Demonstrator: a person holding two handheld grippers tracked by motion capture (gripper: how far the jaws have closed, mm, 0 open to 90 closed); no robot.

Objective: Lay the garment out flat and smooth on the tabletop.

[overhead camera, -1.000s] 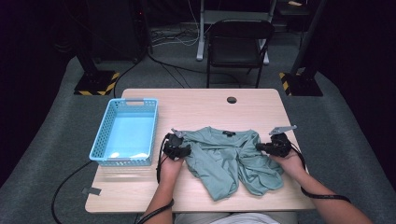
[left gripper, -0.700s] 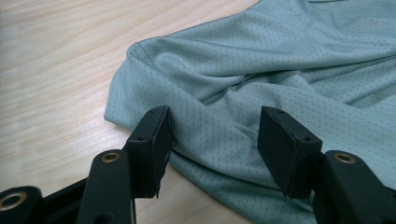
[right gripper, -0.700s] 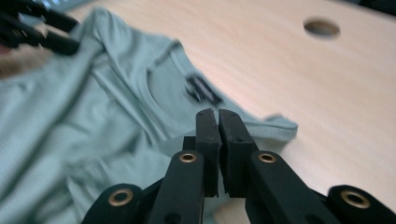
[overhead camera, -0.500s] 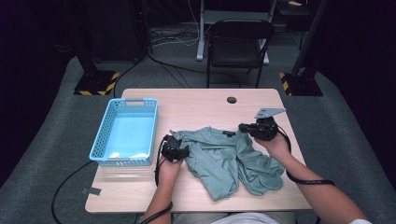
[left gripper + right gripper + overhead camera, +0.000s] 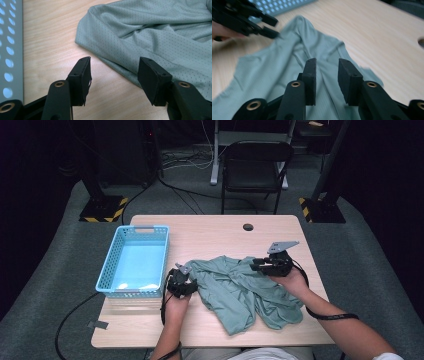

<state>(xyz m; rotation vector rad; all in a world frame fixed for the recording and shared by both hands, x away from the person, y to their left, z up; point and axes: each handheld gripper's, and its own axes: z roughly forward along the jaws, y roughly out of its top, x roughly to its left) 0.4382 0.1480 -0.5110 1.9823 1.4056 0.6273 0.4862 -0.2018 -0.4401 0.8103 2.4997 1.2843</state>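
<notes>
the green shirt [image 5: 245, 292] lay crumpled on the desk [image 5: 215, 235]. the left gripper [image 5: 113, 72] was held half open astride its hem; the right gripper [image 5: 327, 80] hovered above the collar, its jaws just parted and empty. a grab might have gathered several layers and bunched the fabric.

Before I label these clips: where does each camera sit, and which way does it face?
High view: above the person's side, looking forward and down at the table, shirt and basket; both forearms show.
Left gripper view: rides the left tongs, facing the shirt's edge; open jaws show.
Right gripper view: rides the right tongs, hovering over the shirt, jaws just opening, nothing between.
All share the shirt.
</notes>
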